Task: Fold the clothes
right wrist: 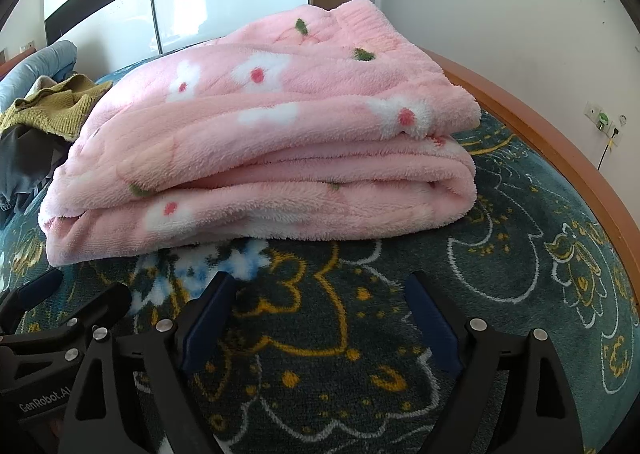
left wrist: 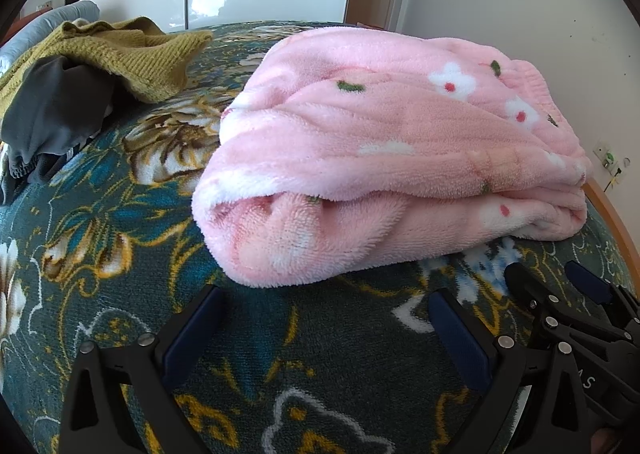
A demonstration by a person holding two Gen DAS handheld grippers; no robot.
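Pink fleece, dotted with white flowers, makes up the folded garment (left wrist: pixel 392 158) (right wrist: pixel 264 142) lying on the bed's dark floral blanket (left wrist: pixel 120 222) (right wrist: pixel 500 254). At 12 o'clock from both grippers, it sits near but untouched. The left gripper (left wrist: pixel 326 318) and right gripper (right wrist: pixel 320 306) both have fingers spread wide, holding nothing. At 10 o'clock lie a mustard knit (left wrist: pixel 132 50) (right wrist: pixel 52 110) and a grey garment (left wrist: pixel 52 110).
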